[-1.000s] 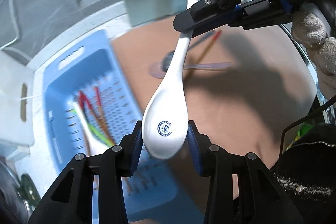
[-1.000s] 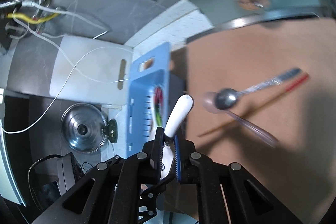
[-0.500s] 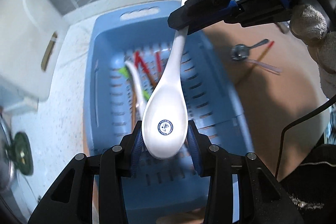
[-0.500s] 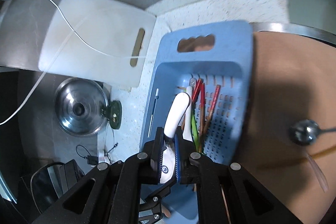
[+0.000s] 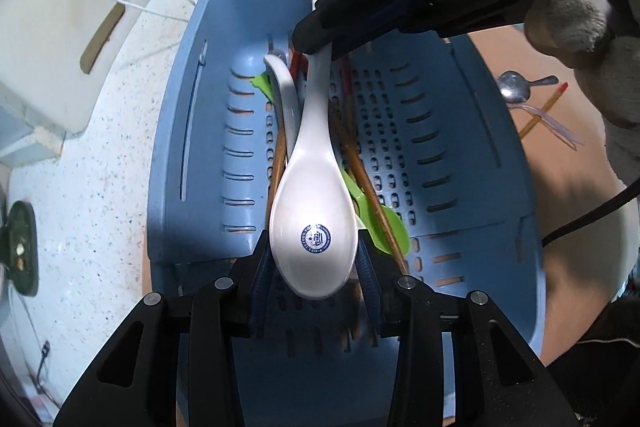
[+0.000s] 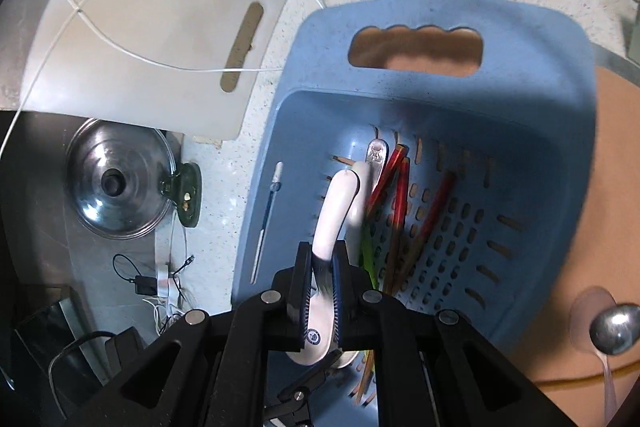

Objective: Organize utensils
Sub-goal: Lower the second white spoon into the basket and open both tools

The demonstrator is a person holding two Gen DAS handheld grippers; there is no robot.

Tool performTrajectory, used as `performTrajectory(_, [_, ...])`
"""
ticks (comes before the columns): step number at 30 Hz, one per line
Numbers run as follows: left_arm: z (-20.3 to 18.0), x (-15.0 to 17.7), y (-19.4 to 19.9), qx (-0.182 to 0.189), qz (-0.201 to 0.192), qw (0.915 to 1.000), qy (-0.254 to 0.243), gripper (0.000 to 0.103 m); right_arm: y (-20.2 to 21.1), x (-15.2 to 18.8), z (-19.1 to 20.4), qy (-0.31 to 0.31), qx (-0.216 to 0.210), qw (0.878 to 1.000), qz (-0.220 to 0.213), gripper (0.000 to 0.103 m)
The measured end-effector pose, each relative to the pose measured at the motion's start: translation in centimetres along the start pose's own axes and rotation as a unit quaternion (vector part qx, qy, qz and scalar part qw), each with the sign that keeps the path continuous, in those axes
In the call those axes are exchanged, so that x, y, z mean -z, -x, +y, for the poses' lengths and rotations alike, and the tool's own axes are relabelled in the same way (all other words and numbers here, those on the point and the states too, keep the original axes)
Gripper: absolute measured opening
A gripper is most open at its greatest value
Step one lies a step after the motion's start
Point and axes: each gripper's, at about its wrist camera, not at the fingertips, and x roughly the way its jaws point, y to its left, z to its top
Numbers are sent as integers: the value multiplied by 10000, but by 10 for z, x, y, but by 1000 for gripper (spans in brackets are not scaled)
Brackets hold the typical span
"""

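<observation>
Both grippers hold one white ceramic spoon (image 5: pixel 313 211) between them. The left gripper (image 5: pixel 314 259) has its jaws closed on the sides of the spoon's bowl, and the right gripper (image 6: pixel 320 291) has its jaws clenched on the handle, edge-on.

A second ago the spoon hung over the brown mat, with the blue basket (image 5: pixel 472 211) off to the left of the left jaws. Now the basket lies straight ahead of both pairs of jaws and fills most of each view, and the spoon hangs above its slotted floor. The grip on the spoon looks unchanged.

Under the spoon, just beyond the left jaws, lie a second white spoon (image 5: pixel 282 87), a green utensil (image 5: pixel 384 215) and several red and wooden chopsticks (image 6: pixel 400 195). The brown mat (image 5: pixel 532 87) has slid to the right of the jaws; a metal spoon (image 5: pixel 516 87), a clear plastic spoon and a chopstick lie on it. To the left of the basket, on the speckled worktop (image 5: pixel 100 163), sits a white cutting board (image 6: pixel 152 23).
</observation>
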Motion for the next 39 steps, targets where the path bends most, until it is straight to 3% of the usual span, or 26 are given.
performTrajectory(17, [-12,-7,-9,-107,139,9998,-43,38,-17,-10,-5,161,429,9988,177,12])
performTrajectory(21, [-13,-12,-8,-157,155,9997,-68,42,-16,-10,-3,263,541,9981,143,23])
performTrajectory(26, [-14,-15,-1,-220,103,9997,-49,43,-11,-7,1,450,578,9972,115,24])
performTrajectory(33, [-14,-10,20,-298,66,9995,-119,43,29,10,7,755,437,9961,-125,26])
performTrajectory(39, [-19,-10,52,-326,-213,9990,-219,43,100,48,-6,1082,468,9904,-725,33])
